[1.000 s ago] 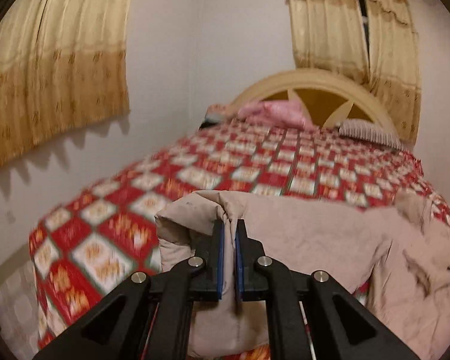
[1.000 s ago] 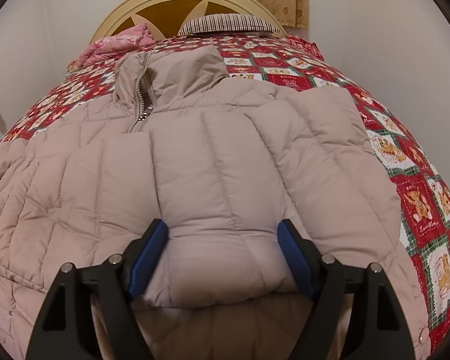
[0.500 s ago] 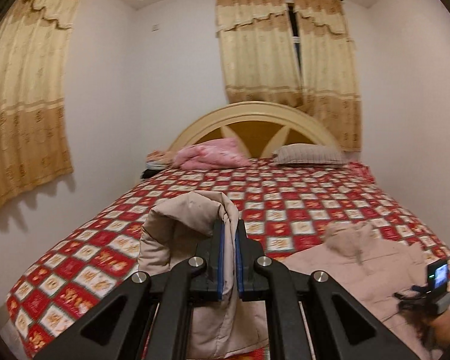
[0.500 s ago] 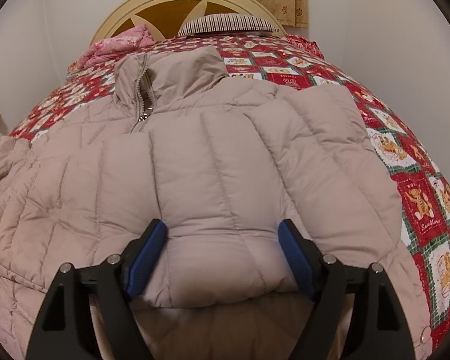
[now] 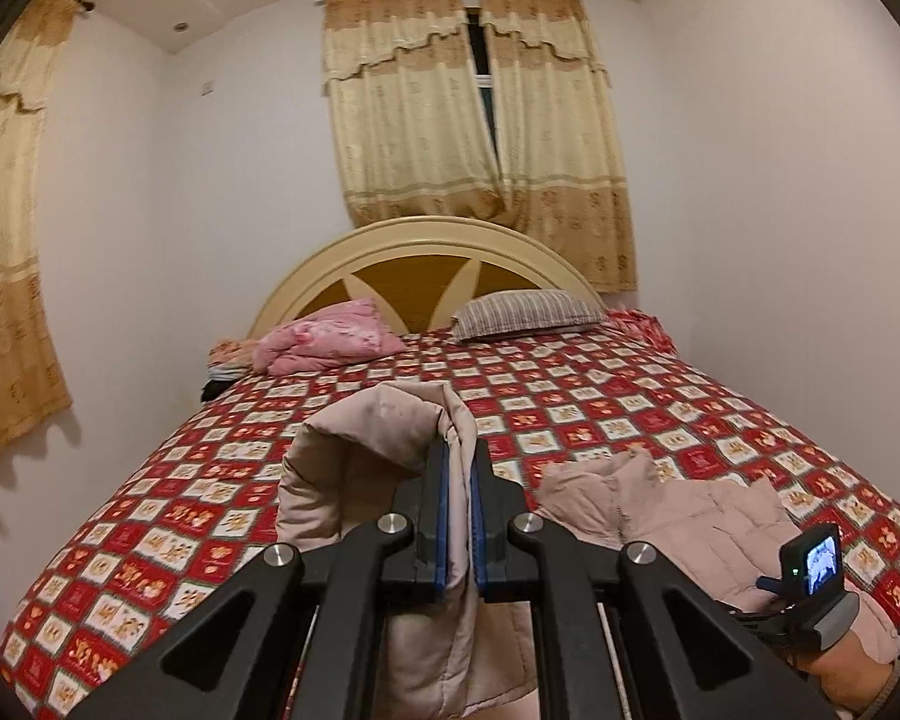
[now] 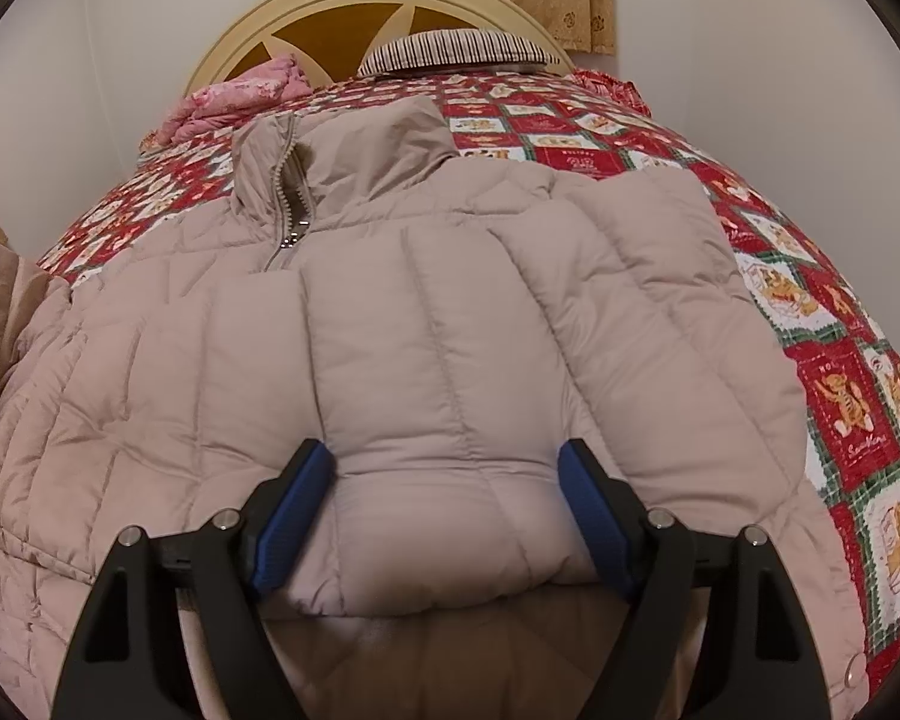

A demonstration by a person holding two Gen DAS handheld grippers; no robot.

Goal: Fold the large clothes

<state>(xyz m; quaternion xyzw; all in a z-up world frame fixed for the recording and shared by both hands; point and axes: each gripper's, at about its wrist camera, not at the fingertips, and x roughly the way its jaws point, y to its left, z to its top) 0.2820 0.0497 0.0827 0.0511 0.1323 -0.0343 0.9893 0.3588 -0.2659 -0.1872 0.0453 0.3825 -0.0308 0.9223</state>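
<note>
A beige quilted puffer jacket (image 6: 438, 312) lies spread on the bed, collar and zipper (image 6: 288, 204) toward the headboard. My left gripper (image 5: 457, 468) is shut on a fold of the jacket's cloth (image 5: 384, 438) and holds it lifted above the bed; the rest of the jacket (image 5: 690, 516) lies lower right. My right gripper (image 6: 447, 474) is open, its blue pads on either side of a folded sleeve cuff, low over the jacket. The right gripper's body and camera screen (image 5: 813, 561) show in the left wrist view.
The bed has a red checked bedspread (image 5: 600, 396). A striped pillow (image 5: 525, 312) and a pink bundle (image 5: 330, 345) lie by the cream headboard (image 5: 426, 252). White walls stand close on the left and right; curtains (image 5: 474, 120) hang behind.
My left gripper has risen and tilted up with the jacket fold, so the whole room and the right gripper came into view. The right gripper has hardly moved.
</note>
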